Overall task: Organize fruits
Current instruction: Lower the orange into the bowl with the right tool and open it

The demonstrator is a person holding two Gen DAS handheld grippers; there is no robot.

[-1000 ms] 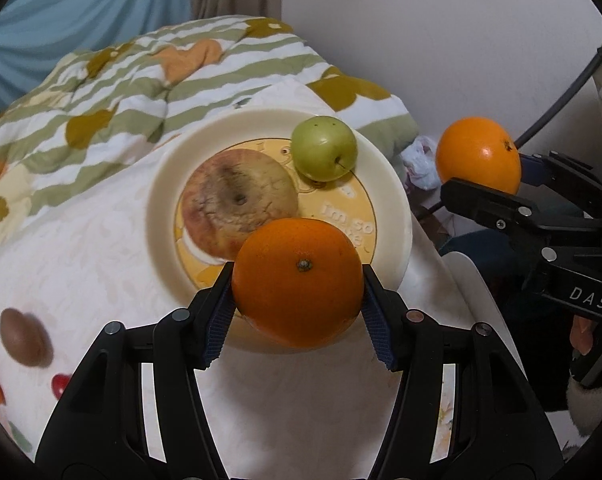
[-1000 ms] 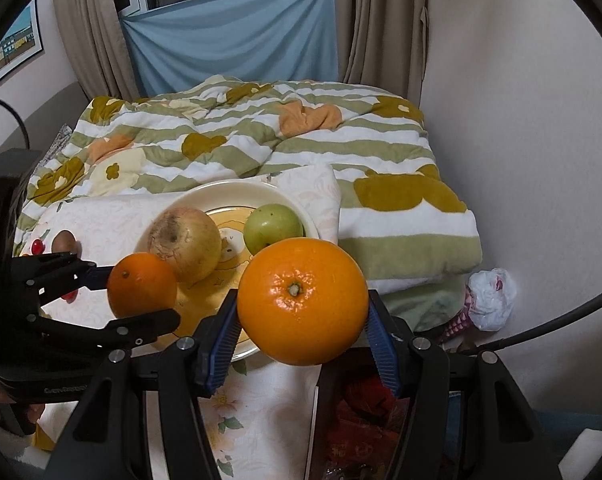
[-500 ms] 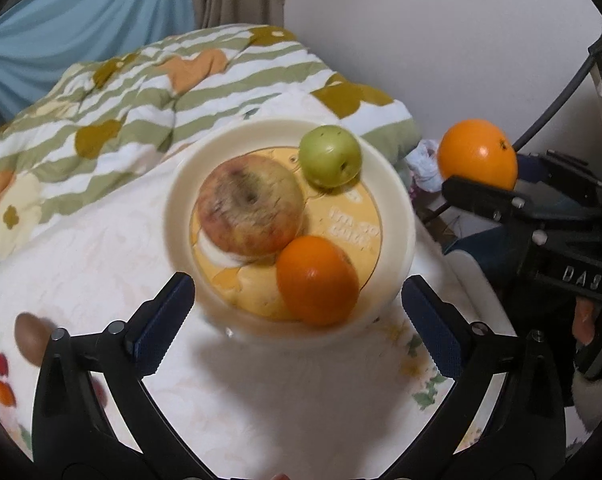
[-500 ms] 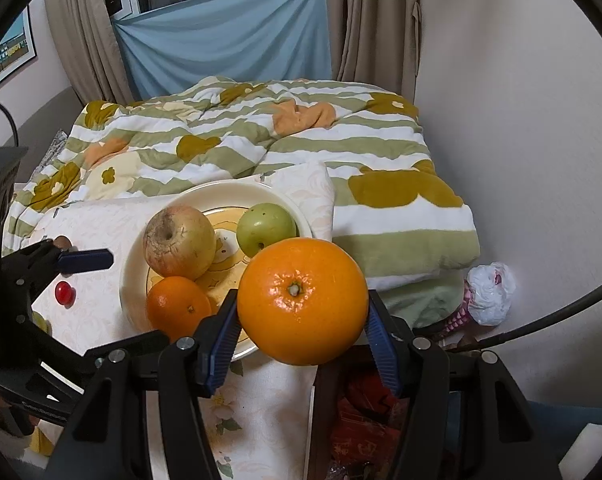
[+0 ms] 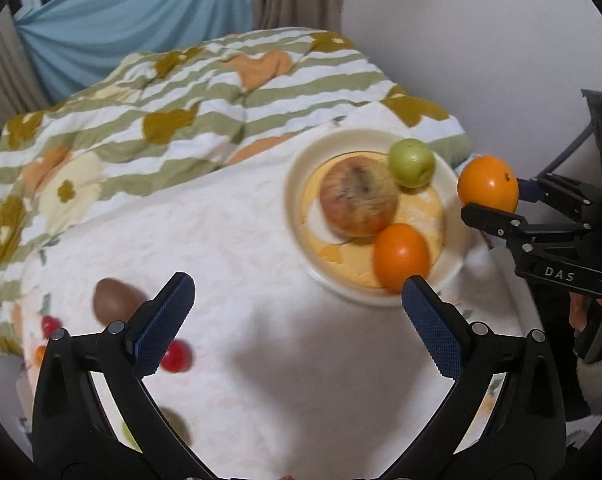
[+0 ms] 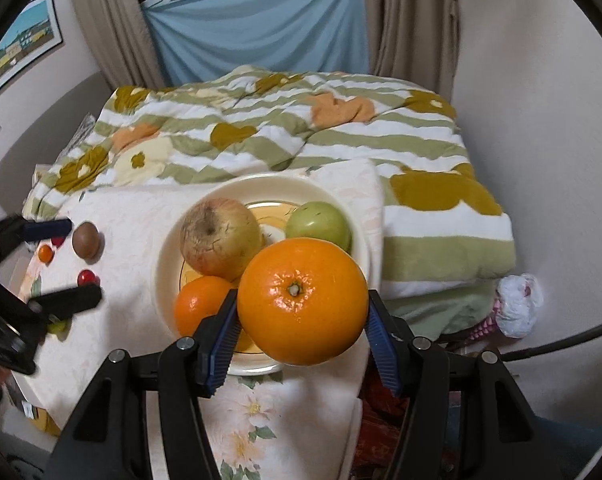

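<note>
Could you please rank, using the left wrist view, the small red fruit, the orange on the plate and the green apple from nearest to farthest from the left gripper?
From the open left gripper:
1. Small red fruit, just beside the left finger on the white cloth.
2. Orange on the plate, at the plate's near edge, by the right finger's tip.
3. Green apple, at the plate's far rim.

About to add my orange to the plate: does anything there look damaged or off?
Yes. The large apple on the plate is wrinkled with a dark bruised patch around its stem. The green apple and small orange look fine.
</note>
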